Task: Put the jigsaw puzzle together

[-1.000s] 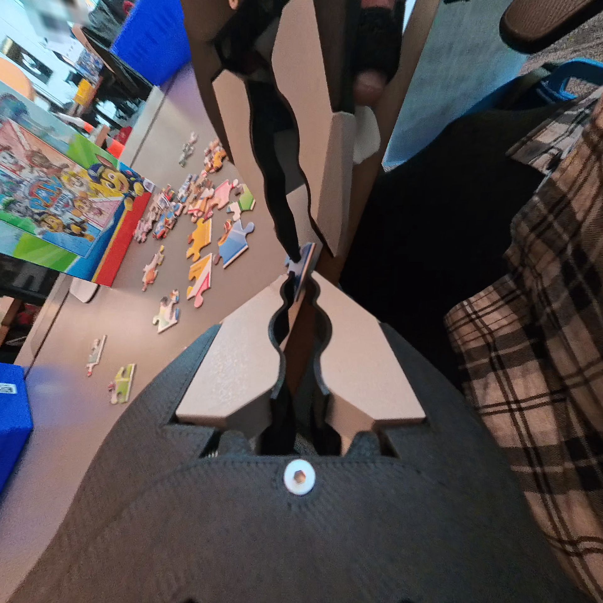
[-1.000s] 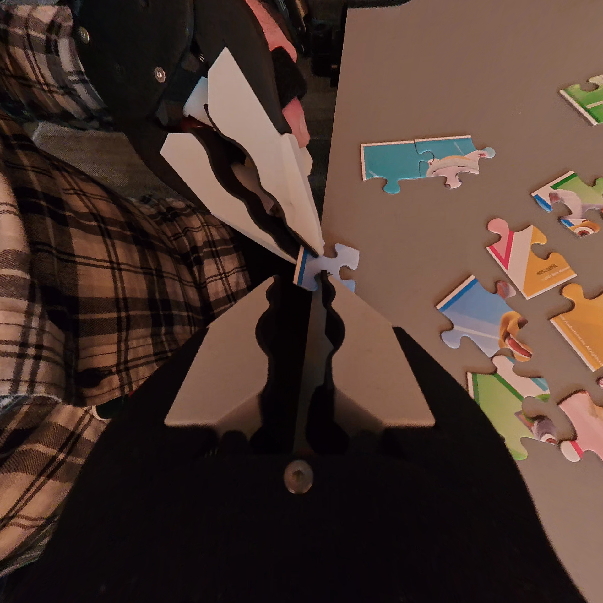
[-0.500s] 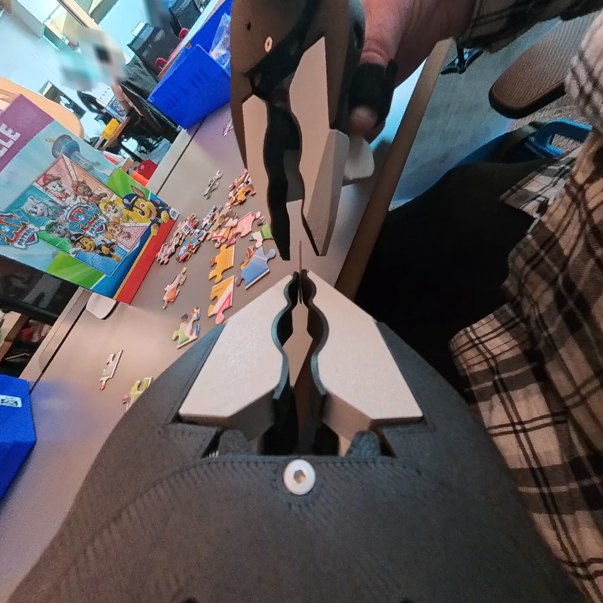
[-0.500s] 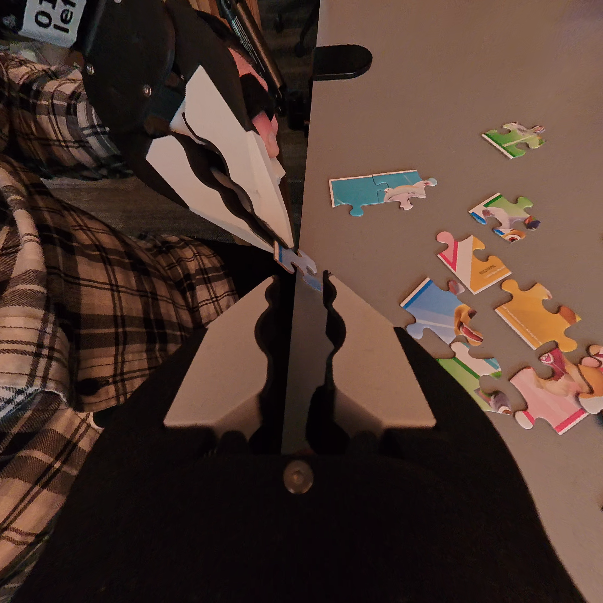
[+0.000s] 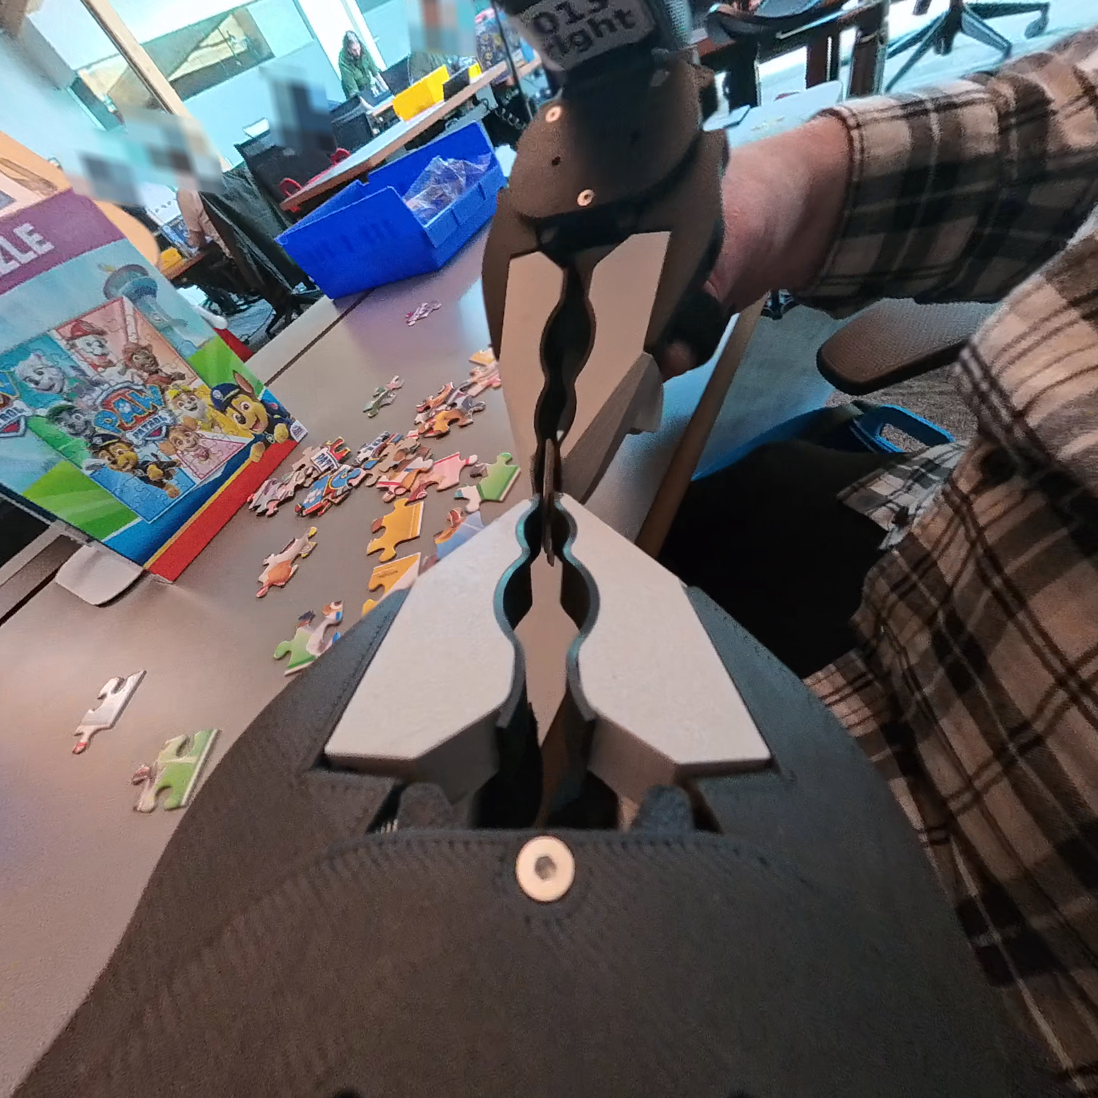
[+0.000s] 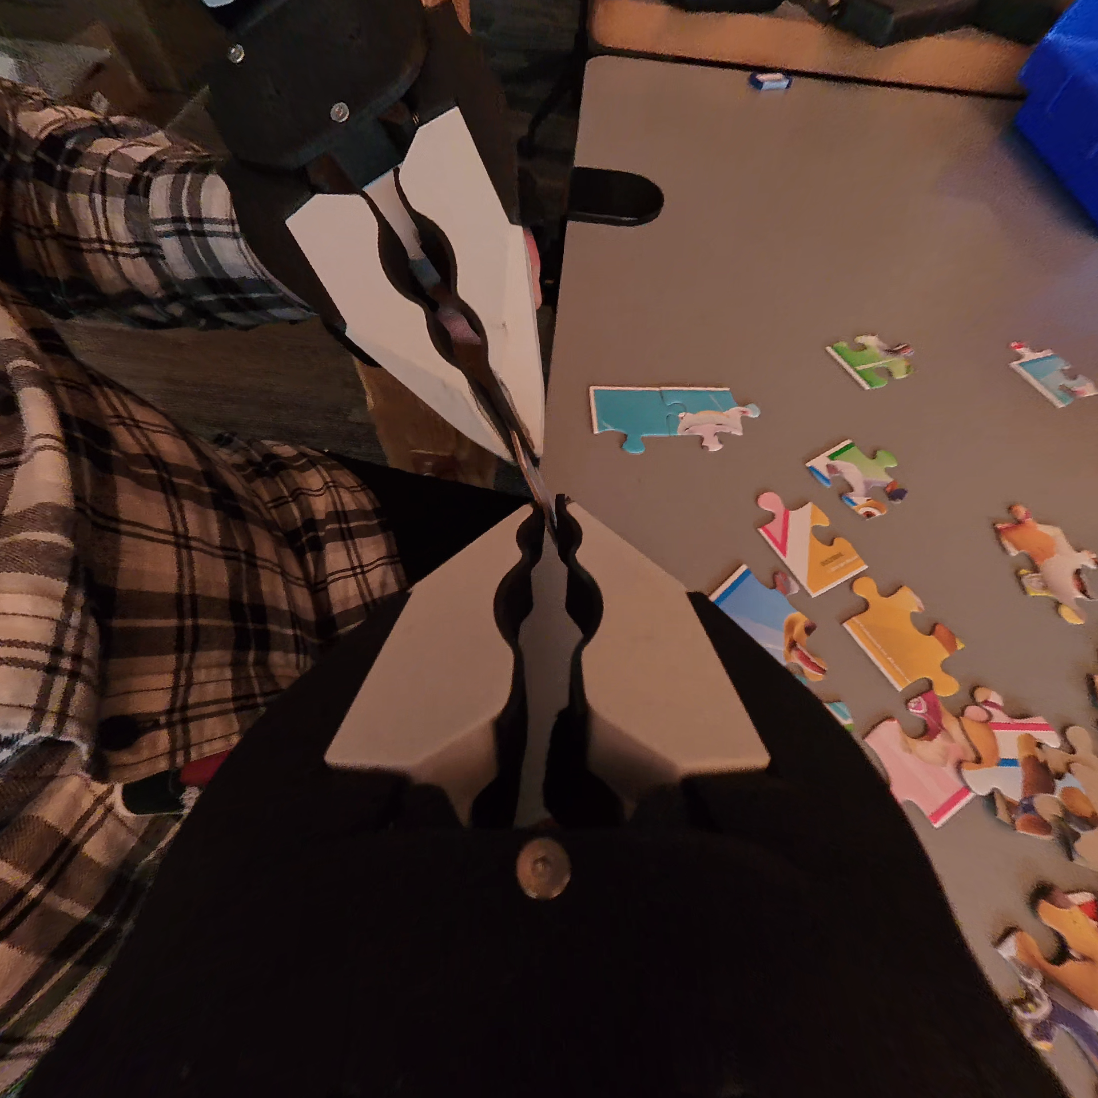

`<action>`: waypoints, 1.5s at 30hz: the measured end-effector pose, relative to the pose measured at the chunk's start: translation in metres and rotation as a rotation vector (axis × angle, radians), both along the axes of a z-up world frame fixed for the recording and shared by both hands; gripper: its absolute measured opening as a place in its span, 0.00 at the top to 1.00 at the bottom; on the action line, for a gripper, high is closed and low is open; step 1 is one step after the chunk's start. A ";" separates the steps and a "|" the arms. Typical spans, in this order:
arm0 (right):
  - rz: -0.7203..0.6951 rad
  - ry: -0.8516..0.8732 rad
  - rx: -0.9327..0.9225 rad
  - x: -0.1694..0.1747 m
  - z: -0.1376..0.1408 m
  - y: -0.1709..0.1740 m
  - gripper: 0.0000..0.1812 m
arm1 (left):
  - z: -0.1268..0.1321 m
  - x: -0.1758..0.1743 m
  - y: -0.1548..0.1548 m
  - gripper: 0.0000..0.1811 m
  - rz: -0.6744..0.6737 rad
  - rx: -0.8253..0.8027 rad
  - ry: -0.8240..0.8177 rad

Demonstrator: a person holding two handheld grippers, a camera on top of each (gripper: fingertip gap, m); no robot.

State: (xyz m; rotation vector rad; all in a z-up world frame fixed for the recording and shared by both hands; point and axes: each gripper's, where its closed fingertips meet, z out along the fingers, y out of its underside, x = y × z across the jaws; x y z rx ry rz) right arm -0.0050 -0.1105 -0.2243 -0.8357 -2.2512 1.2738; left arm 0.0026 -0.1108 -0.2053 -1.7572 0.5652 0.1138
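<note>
In the left wrist view, the left gripper (image 5: pixel 548 523) sits low in the centre with its two pale jaws drawn close, only a thin slit between the tips, and a puzzle piece (image 5: pixel 549 505) seen edge-on stands in that slit. The right gripper (image 5: pixel 549 469) comes down from above, tip to tip with the left, its jaws likewise nearly together around the upper part of the same thin piece. Which of the two carries the weight I cannot tell; both look pinched on it. To the left, on the grey table (image 5: pixel 196 630), loose pieces (image 5: pixel 380 469) lie scattered, with the picture box (image 5: pixel 119 416) standing far left and a blue bin (image 5: pixel 386 232) at the far end. In the right wrist view, the right gripper (image 6: pixel 549 517) fills the near centre, jaws almost closed, and the left gripper (image 6: pixel 526 454) reaches in from the upper left so that the tips meet just off the table's left edge; the piece (image 6: pixel 538 487) shows only as a dark sliver between them. A joined blue pair (image 6: pixel 659 416) lies near on the table, other pieces (image 6: pixel 891 636) farther right. The step looks like a hand-over or re-grip of one piece in mid air, above the person's lap and not yet on the table. Next, one claw would need to let go cleanly, and the other to turn the piece flat and carry it to its mate.
</note>
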 end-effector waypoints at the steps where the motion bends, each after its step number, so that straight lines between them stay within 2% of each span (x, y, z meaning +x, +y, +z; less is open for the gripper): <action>1: -0.007 0.009 0.010 -0.001 0.001 0.001 0.99 | 0.001 -0.002 0.001 0.99 0.008 -0.004 -0.015; 5: -0.047 0.028 0.054 -0.005 0.000 0.008 1.00 | 0.000 -0.013 0.004 0.93 0.063 -0.028 -0.046; 10: -0.105 0.037 0.080 -0.009 -0.002 0.025 1.00 | -0.022 -0.042 -0.006 0.88 0.214 -0.164 -0.041; 13: -0.124 0.030 0.094 -0.010 -0.007 0.030 1.00 | -0.034 -0.054 -0.018 0.92 0.264 -0.220 -0.047; 16: -0.124 0.026 0.101 -0.010 -0.011 0.030 1.00 | -0.052 -0.069 -0.032 0.96 0.306 -0.316 0.017; 20: -0.125 0.026 0.100 -0.011 -0.012 0.030 1.00 | -0.065 -0.082 -0.043 0.97 0.330 -0.390 0.019; 26: -0.139 0.027 0.101 -0.012 -0.014 0.035 1.00 | -0.065 -0.093 -0.047 0.98 0.340 -0.413 -0.034; 29: -0.146 0.028 0.102 -0.012 -0.014 0.037 1.00 | -0.058 -0.080 -0.039 0.98 0.287 -0.386 -0.106; 31: -0.146 0.026 0.100 -0.012 -0.015 0.037 1.00 | -0.069 -0.082 -0.040 0.99 0.303 -0.445 -0.092; 34: -0.146 0.025 0.102 -0.012 -0.016 0.037 1.00 | -0.067 -0.085 -0.041 1.00 0.299 -0.458 -0.187; 41: -0.149 0.021 0.103 -0.013 -0.019 0.040 1.00 | -0.067 -0.126 -0.059 1.00 0.424 -0.497 -0.143; 45: -0.151 0.021 0.108 -0.013 -0.020 0.040 1.00 | -0.061 -0.142 -0.061 0.94 0.495 -0.467 -0.163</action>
